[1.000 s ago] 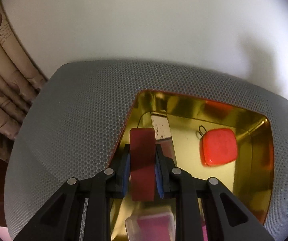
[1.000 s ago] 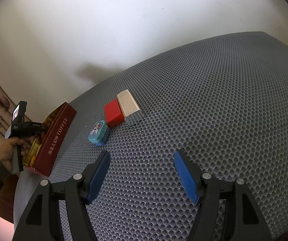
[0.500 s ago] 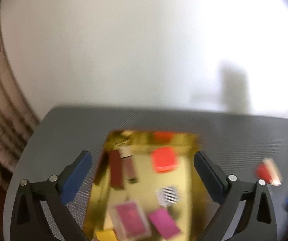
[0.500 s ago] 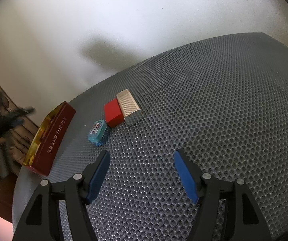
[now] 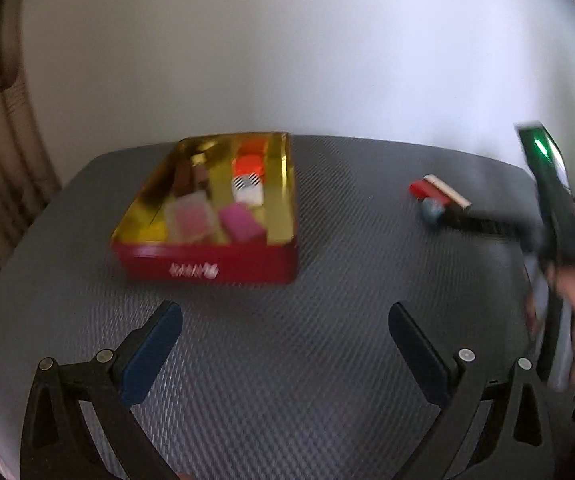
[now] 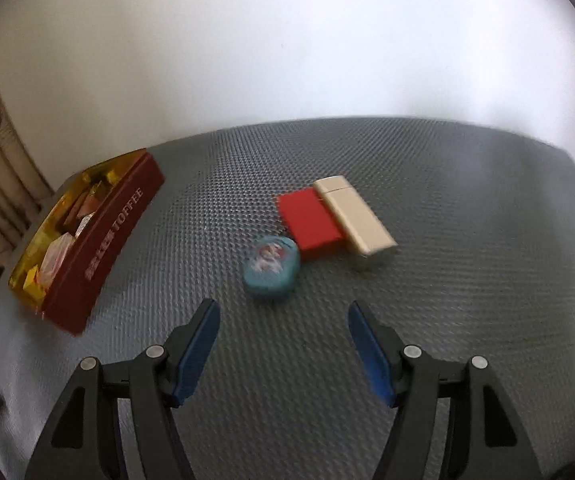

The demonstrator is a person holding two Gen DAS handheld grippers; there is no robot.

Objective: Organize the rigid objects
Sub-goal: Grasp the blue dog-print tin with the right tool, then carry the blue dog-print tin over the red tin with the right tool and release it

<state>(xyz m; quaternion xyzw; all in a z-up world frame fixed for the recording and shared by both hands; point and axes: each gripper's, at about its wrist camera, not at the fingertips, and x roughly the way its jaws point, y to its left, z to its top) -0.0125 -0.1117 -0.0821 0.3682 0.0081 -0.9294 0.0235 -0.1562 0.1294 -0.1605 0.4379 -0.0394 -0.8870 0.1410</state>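
Over at the left sits the red toffee tin [image 6: 105,240], its gold inside already holding several small flat pieces, pink, orange-red and a striped one among them, though motion blur and the glare off the gold make them hard to tell apart. The left gripper [image 5: 285,344] hangs in front of the tin with its blue-padded fingers spread wide and nothing between them. Further right, loose on the grey mesh mat [image 6: 467,280], lie three things not yet put away: a round blue tin [image 6: 271,267] with a picture on its lid, too smeared to read, then a flat red box [image 6: 310,219] and a pale gold case [image 6: 353,216] lying side by side and touching. The right gripper [image 6: 283,344] hovers just short of the blue tin, fingers likewise spread and empty. All three look small, light and hard, so I'd expect them to slide instead of giving under the pads; the blue tin's curved wall could squirt out, so it wants a pinch straight across its middle. The red box and gold case would take better across their narrow width, though their touching sides leave no gap for a finger. In the left view the right gripper is a dark blur that cuts off the trio.
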